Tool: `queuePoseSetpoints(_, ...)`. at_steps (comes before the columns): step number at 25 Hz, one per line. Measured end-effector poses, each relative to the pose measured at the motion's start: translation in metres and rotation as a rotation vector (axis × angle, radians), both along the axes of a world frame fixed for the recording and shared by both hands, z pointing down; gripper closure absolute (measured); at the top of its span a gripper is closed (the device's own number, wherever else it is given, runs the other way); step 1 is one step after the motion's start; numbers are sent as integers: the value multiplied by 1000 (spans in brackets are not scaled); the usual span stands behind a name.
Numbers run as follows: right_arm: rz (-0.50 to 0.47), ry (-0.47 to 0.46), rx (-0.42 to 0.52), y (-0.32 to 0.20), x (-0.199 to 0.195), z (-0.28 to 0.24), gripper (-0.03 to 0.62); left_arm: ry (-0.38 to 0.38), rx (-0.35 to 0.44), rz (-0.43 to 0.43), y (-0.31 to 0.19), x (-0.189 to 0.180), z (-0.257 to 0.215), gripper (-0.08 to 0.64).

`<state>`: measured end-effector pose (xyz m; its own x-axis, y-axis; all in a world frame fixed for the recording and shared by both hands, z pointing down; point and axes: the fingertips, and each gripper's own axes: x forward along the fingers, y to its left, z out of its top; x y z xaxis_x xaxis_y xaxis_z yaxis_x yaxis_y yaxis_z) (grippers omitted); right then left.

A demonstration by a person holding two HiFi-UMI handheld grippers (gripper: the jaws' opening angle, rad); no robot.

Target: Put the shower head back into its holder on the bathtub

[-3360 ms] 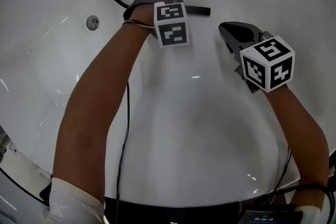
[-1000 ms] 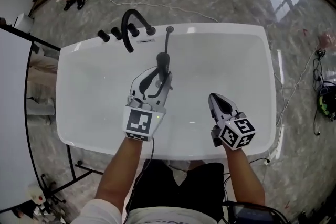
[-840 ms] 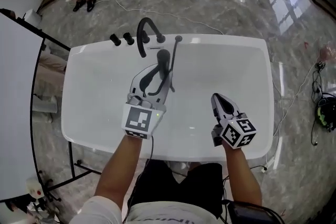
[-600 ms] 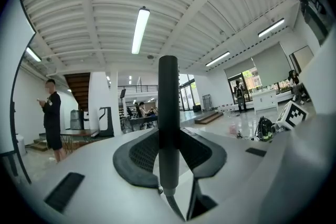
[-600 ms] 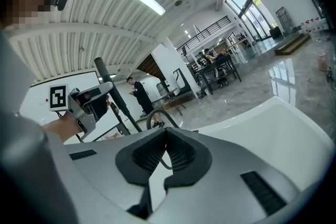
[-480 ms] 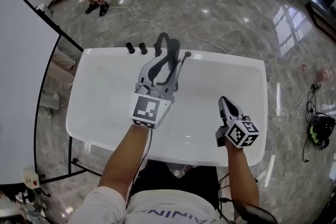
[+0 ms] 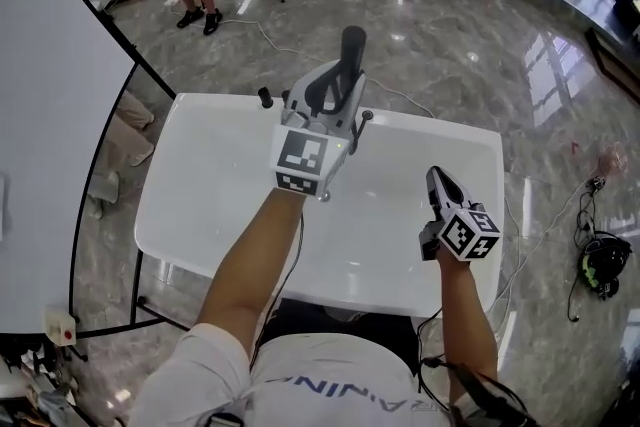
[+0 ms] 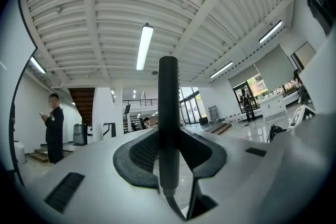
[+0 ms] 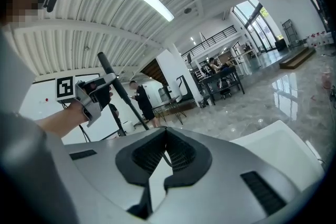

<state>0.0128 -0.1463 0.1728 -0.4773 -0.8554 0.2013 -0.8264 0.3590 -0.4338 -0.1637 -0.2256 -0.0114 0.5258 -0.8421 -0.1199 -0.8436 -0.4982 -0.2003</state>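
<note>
There's the shower head [image 7: 351,50], upright and high over the bathtub [image 7: 200,185], its dark stem pinched between the left gripper's [image 7: 338,85] jaws. That hold sits low on the stem, so it could swivel or slide out, and the trailing hose might snag the taps [image 7: 265,98]. The right gripper [image 7: 436,177] is pressed together, empty. The holder? Hidden behind the left gripper, and the hose is barely traceable.

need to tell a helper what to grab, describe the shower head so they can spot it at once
Above the white bathtub, the left gripper is raised. Clamped between its fingers stands the shower head: a slim dark wand, the only upright stick there, with a hose leaving its lower end.
</note>
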Motion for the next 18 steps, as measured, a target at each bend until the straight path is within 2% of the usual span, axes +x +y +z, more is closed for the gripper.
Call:
queuePoseSetpoints(6, -6, 3, 38, -14, -3, -24, 581, 47, 15, -17, -33, 2, -27, 430)
queuePoseSetpoints(12, -12, 20, 71, -40, -8, -39, 581, 44, 15, -30, -82, 6, -42, 430)
queuePoseSetpoints(18, -24, 76, 108, -75, -4, -54, 581, 21, -54, -37, -112, 22, -20, 430)
